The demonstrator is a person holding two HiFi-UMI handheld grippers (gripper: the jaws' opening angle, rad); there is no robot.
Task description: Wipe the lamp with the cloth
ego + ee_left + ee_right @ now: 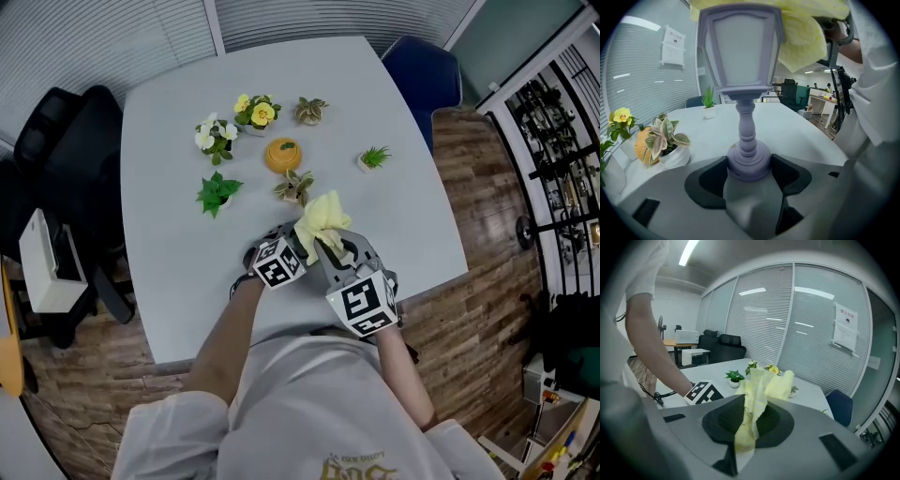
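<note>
1. Left gripper [750,171]: the jaws were clamped on the round base of the lilac lamp [740,61], with a dark pad [710,183] against each side. The lamp stood straight up out of the grip.
2. Right gripper [751,420]: the jaws were pinched together on a fold of the yellow cloth [761,385]. The loose end spilled forward past the pads.
3. Contact: the cloth lay over the top of the lantern head and hung down one side. The near pane, the turned stem and the base were bare.
4. Position: both grippers were close together in front of the person, over the near part of the table [169,141]. The lamp appeared to be held clear of the tabletop.
5. Surroundings: the small potted plants [217,192] stood further back on the table, apart from the work.
6. Method, as judged: the left grip should stay firm at the base, since pressure high on the head would lever the lamp sideways.
7. Strokes would go best from the cap down each pane, then round the stem.
8. The left gripper could turn the lamp to bring up fresh faces.
9. Risk, as judged: the trailing cloth could snag on the lantern's corners, or slip from a thin pinch.
</note>
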